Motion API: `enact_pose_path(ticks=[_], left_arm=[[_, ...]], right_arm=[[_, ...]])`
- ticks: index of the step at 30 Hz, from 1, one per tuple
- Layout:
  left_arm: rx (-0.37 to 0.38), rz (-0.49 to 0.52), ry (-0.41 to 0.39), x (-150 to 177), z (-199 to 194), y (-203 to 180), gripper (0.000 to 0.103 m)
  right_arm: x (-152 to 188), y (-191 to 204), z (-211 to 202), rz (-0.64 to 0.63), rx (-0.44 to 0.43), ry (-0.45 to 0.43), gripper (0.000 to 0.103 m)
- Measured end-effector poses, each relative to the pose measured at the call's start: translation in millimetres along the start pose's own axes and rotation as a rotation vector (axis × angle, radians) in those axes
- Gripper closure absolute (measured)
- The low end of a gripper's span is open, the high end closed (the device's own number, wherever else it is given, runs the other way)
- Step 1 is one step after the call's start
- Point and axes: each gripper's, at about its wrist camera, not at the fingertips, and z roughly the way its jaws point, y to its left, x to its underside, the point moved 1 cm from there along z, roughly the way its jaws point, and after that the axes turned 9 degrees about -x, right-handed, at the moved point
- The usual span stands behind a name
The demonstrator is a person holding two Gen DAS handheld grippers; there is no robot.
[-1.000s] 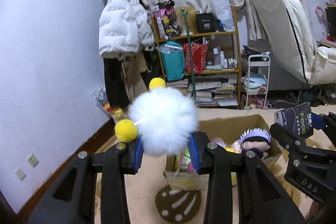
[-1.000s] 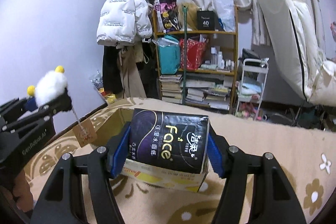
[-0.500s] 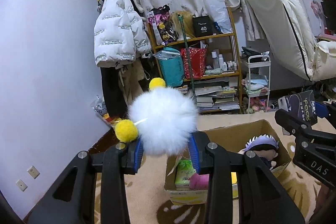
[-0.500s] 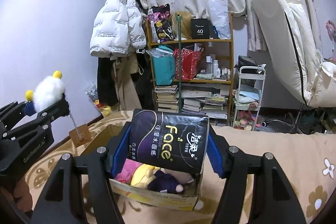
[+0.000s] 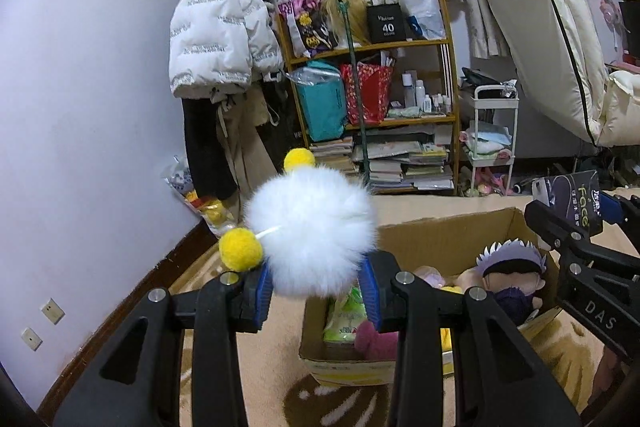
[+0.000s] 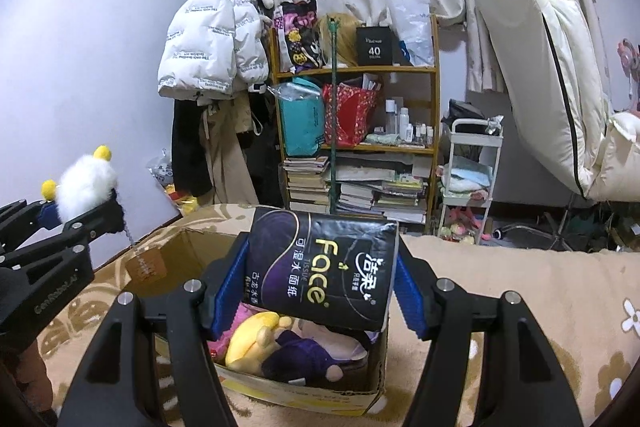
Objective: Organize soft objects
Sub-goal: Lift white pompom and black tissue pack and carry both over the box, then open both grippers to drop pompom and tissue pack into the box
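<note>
Both hands are carrying soft things toward the cardboard box (image 6: 372, 383), so the step in hand looks like the delivery.

The left gripper (image 5: 316, 291) has its jaws clamped on a white fluffy pompom toy (image 5: 312, 235) with two yellow balls. In the left wrist view it is held up just left of the box's near-left corner, not yet over the opening.

The right gripper (image 6: 316, 291) has its jaws clamped on a dark tissue pack (image 6: 324, 271), held above the box, over its near part.

The box sits on a beige patterned rug (image 6: 520, 291) and already holds plush toys, among them a yellow one (image 6: 252, 339) and a purple-haired doll (image 5: 514, 275).

The next move probably calls for lowering the pack into what room is left beside the plush toys and parting the jaws, then bringing the pompom toy rightward over the opening.
</note>
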Motion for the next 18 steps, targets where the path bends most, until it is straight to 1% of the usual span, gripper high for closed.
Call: enact_pose_path(ticks=[6,8,14,18], left_arm=[[0.012,0.009,0.055,10.3,17.0,-6.9,0.067],[0.021,0.011,0.076,13.4,21.8,-8.3,0.067],[0.061,-0.013,0.138,19.8,34.8,-8.7,0.067],[0.087,-0.011,0.162,21.0,38.8,-8.9,0.067]], right_arm=[[8.9,-13.1,14.9,0.061,-0.016,0.049,0.033],[11.3,-14.9,18.2,0.065,-0.018,0.058,0.033],[20.8,-16.2,29.6,0.08,-0.062,0.1,0.033],[26.3,-14.9,32.8,0.079,-0.077,0.117,0.033]])
